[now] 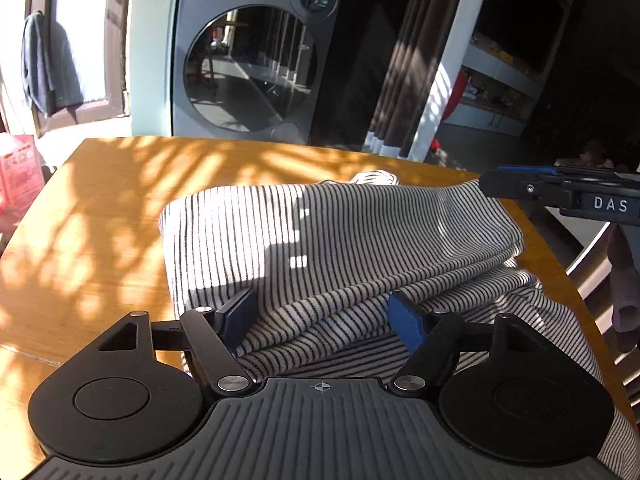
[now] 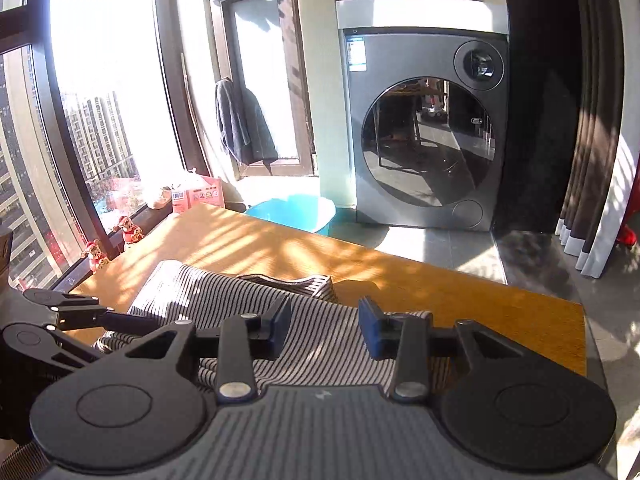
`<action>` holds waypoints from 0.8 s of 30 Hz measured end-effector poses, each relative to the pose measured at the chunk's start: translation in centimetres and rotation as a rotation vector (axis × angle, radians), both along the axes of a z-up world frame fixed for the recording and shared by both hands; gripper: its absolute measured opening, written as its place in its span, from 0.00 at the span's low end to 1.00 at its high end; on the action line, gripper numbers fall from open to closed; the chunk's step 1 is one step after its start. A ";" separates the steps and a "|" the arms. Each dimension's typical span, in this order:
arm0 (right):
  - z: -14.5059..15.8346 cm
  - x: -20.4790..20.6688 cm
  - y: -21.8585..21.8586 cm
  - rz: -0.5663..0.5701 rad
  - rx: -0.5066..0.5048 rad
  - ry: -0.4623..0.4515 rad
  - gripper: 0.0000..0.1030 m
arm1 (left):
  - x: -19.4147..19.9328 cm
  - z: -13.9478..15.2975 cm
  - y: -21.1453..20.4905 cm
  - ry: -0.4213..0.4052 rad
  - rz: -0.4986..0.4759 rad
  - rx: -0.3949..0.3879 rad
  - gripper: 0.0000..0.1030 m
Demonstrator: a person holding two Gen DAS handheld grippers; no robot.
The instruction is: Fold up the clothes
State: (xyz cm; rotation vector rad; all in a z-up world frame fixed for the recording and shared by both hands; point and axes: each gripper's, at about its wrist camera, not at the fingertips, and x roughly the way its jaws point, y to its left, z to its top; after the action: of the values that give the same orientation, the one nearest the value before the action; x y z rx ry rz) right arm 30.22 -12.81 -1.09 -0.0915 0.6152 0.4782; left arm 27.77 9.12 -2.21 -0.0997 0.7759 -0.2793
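The left tongs (image 1: 322, 314) are seen spread wide, with a raised fold of the striped garment (image 1: 360, 240) lying between the two blue pads (image 1: 404, 322). The pads are not pressed on the cloth; a gap is visible on each side of the fold, so nothing is gripped. The right tongs (image 2: 325, 330) are likewise held apart, positioned just above the near edge of the same garment (image 2: 320, 344), with no cloth caught between the pads (image 2: 370, 332).

In the left wrist view, the right tongs (image 1: 486, 186) are seen from the side at the far right corner of the garment. Whether cloth is touched there cannot be told. In the right wrist view, the left tongs (image 2: 116, 318) are seen at the left, low over the garment.

The garment is white with thin dark stripes. It is laid on the wooden counter (image 1: 100, 208), partly folded, with several layers stacked toward the near side and a small bunched section at the far edge. Part of it is lit by direct sun and part is in shadow.

Beyond the counter, a grey front-loading washing machine (image 2: 424, 132) is set against the wall. A blue basin (image 2: 292, 212) is placed on the floor to its left. A dark cloth (image 2: 236, 120) is hung on a door frame. A pink package (image 2: 198, 196) and small red figurines (image 2: 130, 232) are set along the windowsill. Dark curtains (image 2: 596, 120) are hung at the right.
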 end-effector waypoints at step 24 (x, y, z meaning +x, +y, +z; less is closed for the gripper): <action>6.3 -3.9 1.2 0.126 0.119 -0.118 0.05 | -5.6 5.1 7.1 -0.239 0.138 -0.220 0.94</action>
State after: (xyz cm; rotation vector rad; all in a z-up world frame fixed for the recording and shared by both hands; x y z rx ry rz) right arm 26.32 -11.62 5.21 -0.0453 0.4662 0.6255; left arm 22.20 16.21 2.89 -0.3203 0.4965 -0.2398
